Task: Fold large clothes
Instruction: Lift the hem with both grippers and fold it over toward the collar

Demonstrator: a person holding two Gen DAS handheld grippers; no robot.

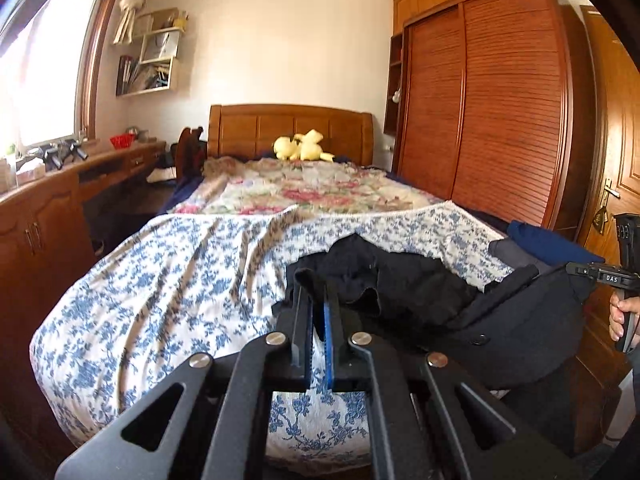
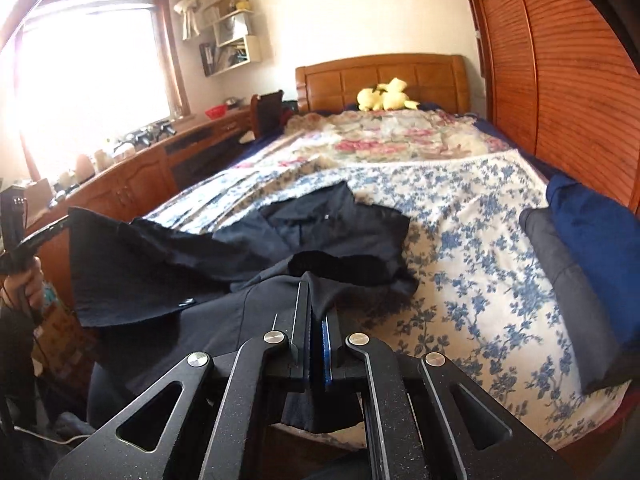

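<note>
One dark garment (image 2: 320, 232), left claw (image 1: 318, 300) and right claw (image 2: 316, 300) each clamped on it, two folded clothes (image 2: 588, 240)

- Bare floral bedspread (image 1: 160, 280) lies open left of the dark garment (image 1: 400, 280).
- Folded blue pile (image 2: 592, 248) occupies the bed's right edge.
- Wardrobe (image 1: 500, 100) hems in the right side.

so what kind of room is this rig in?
A home bedroom, most likely: a bed with a wooden headboard, a slatted wooden wardrobe beside it, and a yellow plush toy at the head.
</note>
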